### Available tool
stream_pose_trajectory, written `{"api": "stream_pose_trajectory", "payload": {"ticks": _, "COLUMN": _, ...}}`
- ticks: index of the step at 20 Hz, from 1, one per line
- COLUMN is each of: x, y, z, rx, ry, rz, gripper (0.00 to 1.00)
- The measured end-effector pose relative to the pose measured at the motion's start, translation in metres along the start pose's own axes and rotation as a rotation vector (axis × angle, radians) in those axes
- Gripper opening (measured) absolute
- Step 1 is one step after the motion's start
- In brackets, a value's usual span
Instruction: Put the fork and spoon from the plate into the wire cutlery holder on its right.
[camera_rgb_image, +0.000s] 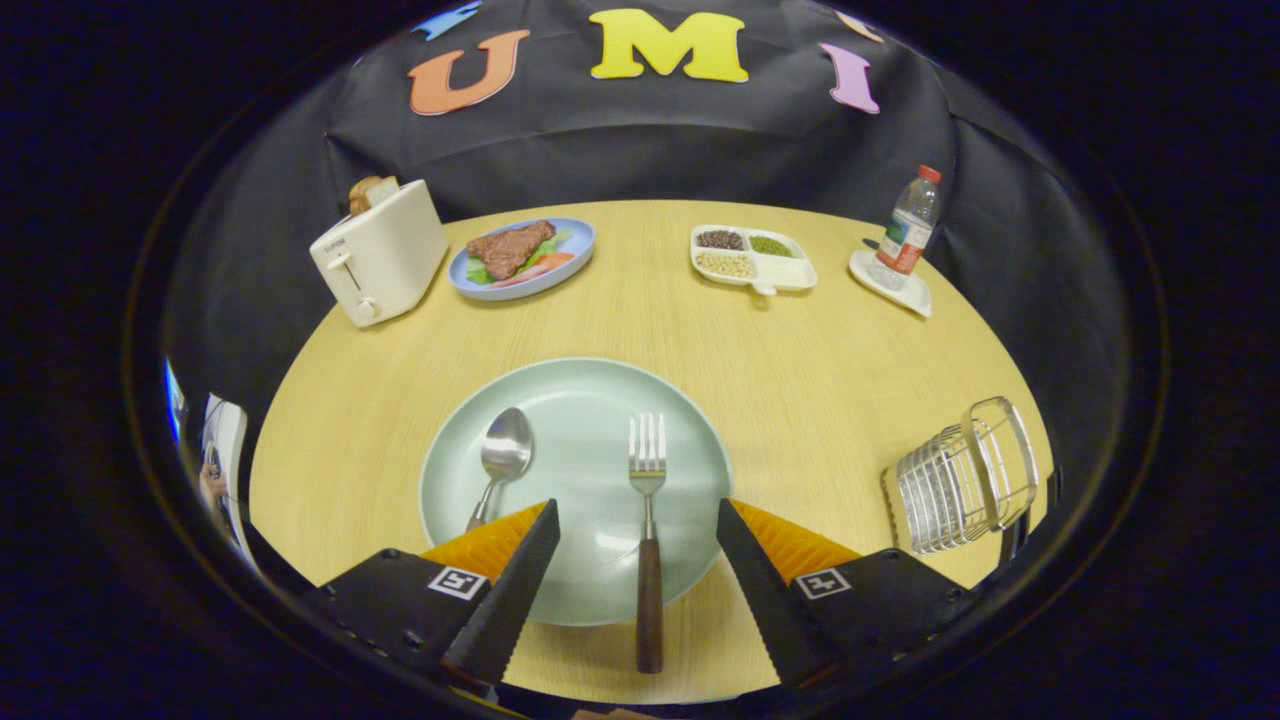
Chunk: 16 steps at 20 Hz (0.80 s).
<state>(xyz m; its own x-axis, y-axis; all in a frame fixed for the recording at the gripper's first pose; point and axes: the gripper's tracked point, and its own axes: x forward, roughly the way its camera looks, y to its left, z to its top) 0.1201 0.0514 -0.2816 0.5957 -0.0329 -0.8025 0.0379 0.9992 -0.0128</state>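
With our tongs (636, 515) wide astride the dark-handled steel fork (648, 530) on the pale green round plate (590, 400), we perhaps risk it skidding.

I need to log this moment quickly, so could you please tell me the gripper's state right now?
Gripper: open, holding nothing; its fingers straddle the dark-handled metal fork lying on the pale green round plate.

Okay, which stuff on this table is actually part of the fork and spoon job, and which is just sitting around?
Part of the job:
fork, between the open gripper's jaws
spoon
green plate
wire cutlery holder

Just sitting around:
toaster
blue plate of food
divided dish of beans
water bottle on a small white tray
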Motion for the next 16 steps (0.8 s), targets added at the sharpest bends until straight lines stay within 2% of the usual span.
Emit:
{"api": "stream_pose_trajectory", "payload": {"ticks": 6, "x": 0.016, "y": 0.006, "z": -0.005, "rx": -0.032, "ry": 0.072, "rz": 0.011, "gripper": 0.92}}
{"api": "stream_pose_trajectory", "payload": {"ticks": 11, "x": 0.026, "y": 0.006, "z": -0.015, "rx": -0.02, "ry": 0.125, "rz": 0.011, "gripper": 0.6}}
{"api": "stream_pose_trajectory", "payload": {"ticks": 13, "x": 0.026, "y": 0.005, "z": -0.016, "rx": -0.006, "ry": 0.134, "rz": 0.01, "gripper": 0.6}}
{"api": "stream_pose_trajectory", "payload": {"ticks": 15, "x": 0.028, "y": 0.009, "z": -0.02, "rx": 0.02, "ry": 0.146, "rz": 0.038, "gripper": 0.24}}
{"api": "stream_pose_trajectory", "payload": {"ticks": 16, "x": 0.029, "y": 0.009, "z": -0.02, "rx": 0.025, "ry": 0.146, "rz": 0.042, "gripper": 0.24}}
